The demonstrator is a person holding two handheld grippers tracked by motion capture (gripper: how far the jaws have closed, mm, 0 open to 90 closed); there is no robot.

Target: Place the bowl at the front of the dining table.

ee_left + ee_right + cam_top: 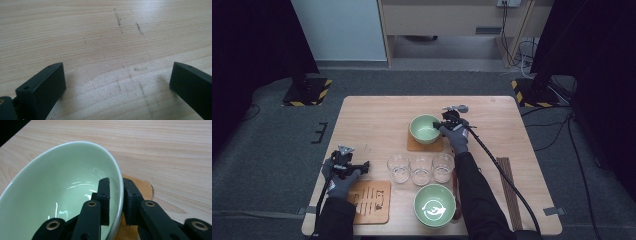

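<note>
No text, label or number can be read on anything in these views

Seen from above: right gripper (pixel 445 123) clamped on the rim of a green bowl (pixel 424 128) resting on a wooden coaster (pixel 411 145). Left gripper (pixel 364 165) hovered above a slatted mat (pixel 371 201). Three glasses (pixel 421 169) lined up behind a second bowl (pixel 434 205).

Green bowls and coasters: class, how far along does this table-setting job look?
Done, apparently: the far bowl sits on a wooden coaster. In hand: the right tongs pinch that bowl's rim, one jaw inside, one outside. Left: the near bowl stands off the slatted coaster; the left tongs hang open.
</note>
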